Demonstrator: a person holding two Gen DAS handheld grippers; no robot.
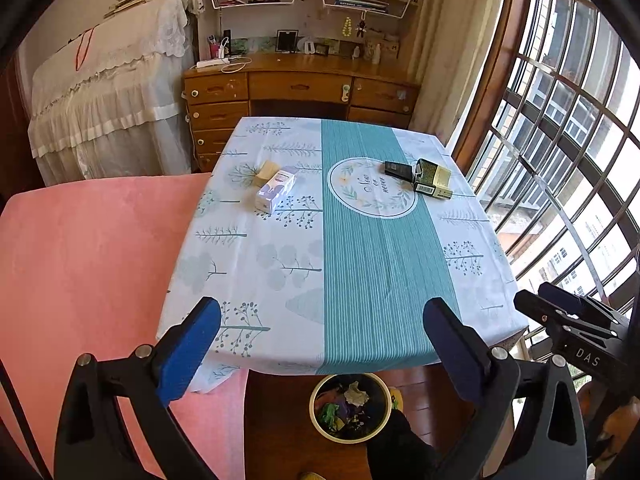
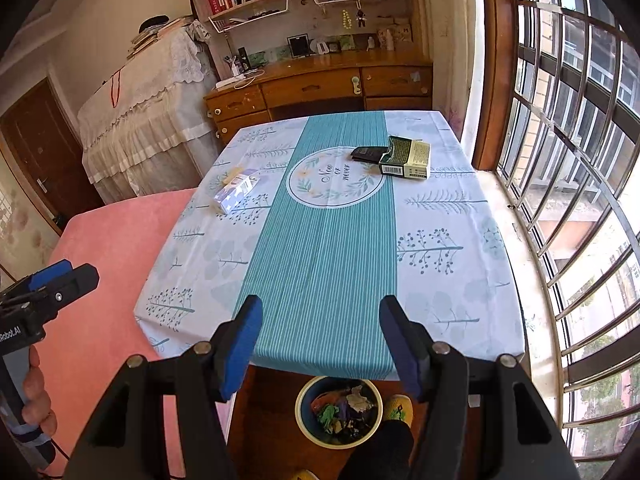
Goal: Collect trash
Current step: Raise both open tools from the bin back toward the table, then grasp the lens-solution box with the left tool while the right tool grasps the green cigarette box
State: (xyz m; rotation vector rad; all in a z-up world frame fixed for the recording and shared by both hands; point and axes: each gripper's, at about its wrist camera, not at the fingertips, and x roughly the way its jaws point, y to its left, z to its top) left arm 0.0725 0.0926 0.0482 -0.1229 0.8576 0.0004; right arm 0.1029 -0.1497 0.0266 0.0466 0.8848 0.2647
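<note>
On the table with a blue-and-white cloth (image 1: 360, 260) lie a white and purple box (image 1: 276, 190) with a beige pad (image 1: 267, 171) behind it at the far left, and a small black box (image 1: 399, 170) beside an open green and cream carton (image 1: 433, 179) at the far right. These also show in the right wrist view: white box (image 2: 235, 192), black box (image 2: 369, 153), carton (image 2: 406, 158). A round bin (image 1: 351, 407) holding trash stands on the floor under the table's near edge. My left gripper (image 1: 322, 312) and right gripper (image 2: 320, 312) are open and empty, held above the near edge.
A pink bed (image 1: 80, 264) lies left of the table. A wooden desk with drawers (image 1: 300, 92) and bookshelves stand behind. A barred window (image 2: 580, 160) runs along the right. The person's foot (image 2: 396, 408) is next to the bin (image 2: 337, 411).
</note>
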